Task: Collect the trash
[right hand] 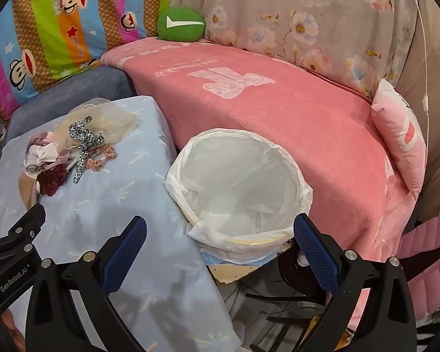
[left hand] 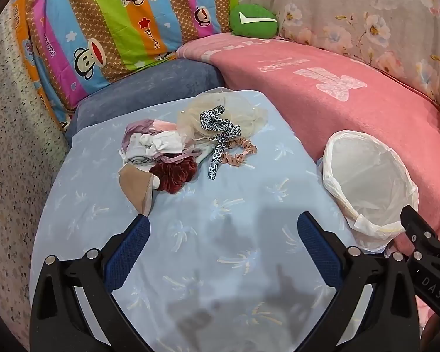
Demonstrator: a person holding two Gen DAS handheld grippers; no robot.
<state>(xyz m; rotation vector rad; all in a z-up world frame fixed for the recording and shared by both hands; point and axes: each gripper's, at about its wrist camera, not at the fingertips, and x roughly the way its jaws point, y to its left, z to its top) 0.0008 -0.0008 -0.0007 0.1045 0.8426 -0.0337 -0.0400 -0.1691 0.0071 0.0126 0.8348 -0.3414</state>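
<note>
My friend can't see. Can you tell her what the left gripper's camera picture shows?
A pile of hair ties and cloth scraps lies on a light blue sheet, ahead of the open left gripper. A white-lined bin stands to the right, beside a pink blanket.

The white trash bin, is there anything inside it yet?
The trash bin looks empty: only its white plastic liner shows, down to the bottom. Wrinkles in the liner could hide something tiny. The pile of scraps sits on the blue sheet.
</note>
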